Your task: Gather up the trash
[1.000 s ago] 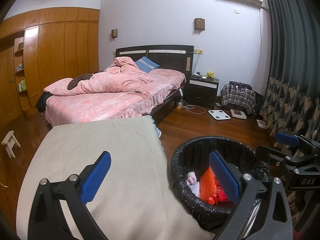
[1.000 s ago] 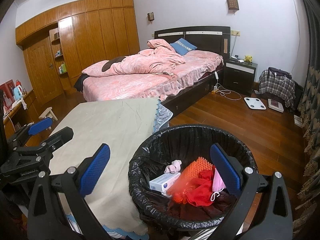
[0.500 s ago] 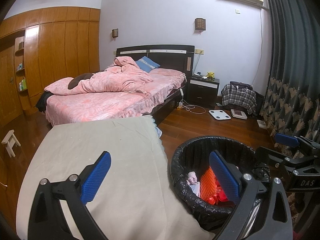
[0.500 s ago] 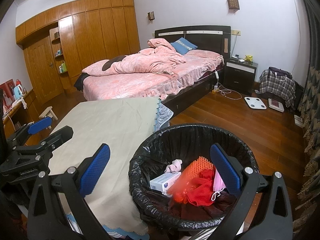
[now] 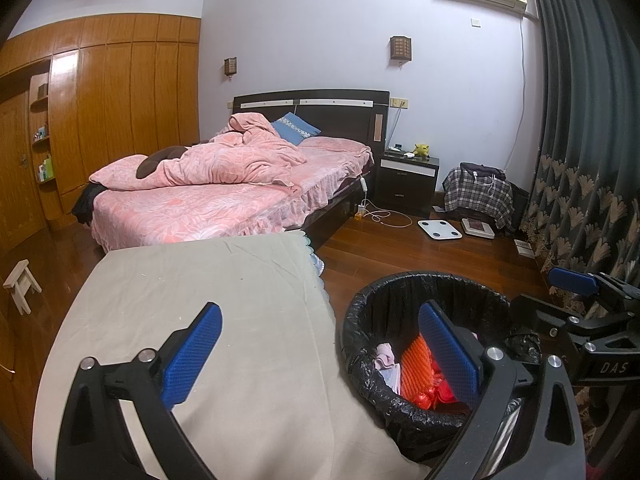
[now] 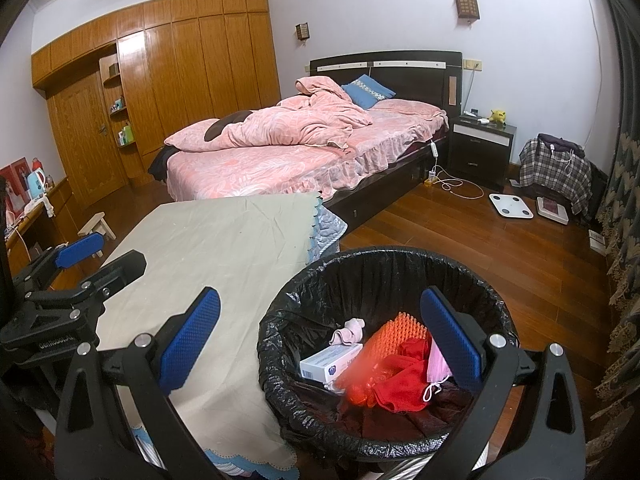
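A bin lined with a black bag (image 6: 288, 300) stands on the floor beside the cloth-covered table (image 6: 224, 240). It holds an orange mesh piece (image 6: 396, 332), red cloth (image 6: 400, 388), a white box (image 6: 328, 362), a pink mask (image 6: 438, 368) and a pink wad (image 6: 350, 328). The bin also shows in the left wrist view (image 5: 360, 308). My right gripper (image 6: 320, 344) is open and empty above the bin's near rim. My left gripper (image 5: 320, 354) is open and empty over the table's right edge (image 5: 240, 280).
A bed with pink bedding (image 6: 304, 152) stands behind the table. A dark nightstand (image 6: 480, 148), a white scale (image 6: 511, 206) and a plaid-covered bag (image 6: 554, 172) are on the wood floor at right. Curtains (image 5: 580, 160) hang at far right. A small stool (image 5: 20, 284) stands at left.
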